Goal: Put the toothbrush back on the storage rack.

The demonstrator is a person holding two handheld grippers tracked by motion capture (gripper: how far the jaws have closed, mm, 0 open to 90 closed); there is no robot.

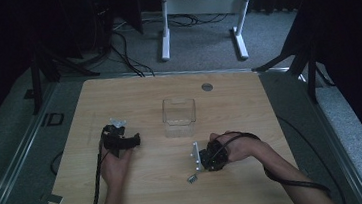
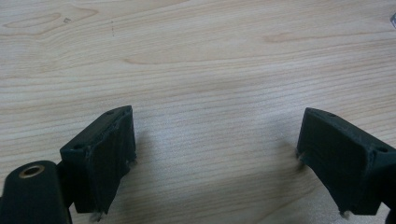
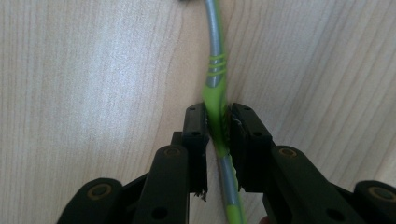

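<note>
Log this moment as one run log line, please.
right gripper: shut on green toothbrush | left gripper: open, nothing held | clear box: mid-table

Each hand carries a black two-jaw gripper: left gripper, right gripper. Jaws are matte black blocks with small screw holes; the arms behind them bear brass-ringed pivot holes (see either gripper view). A grey three-cornered plate tops each unit. Black cables trail back along bare forearms.
</note>
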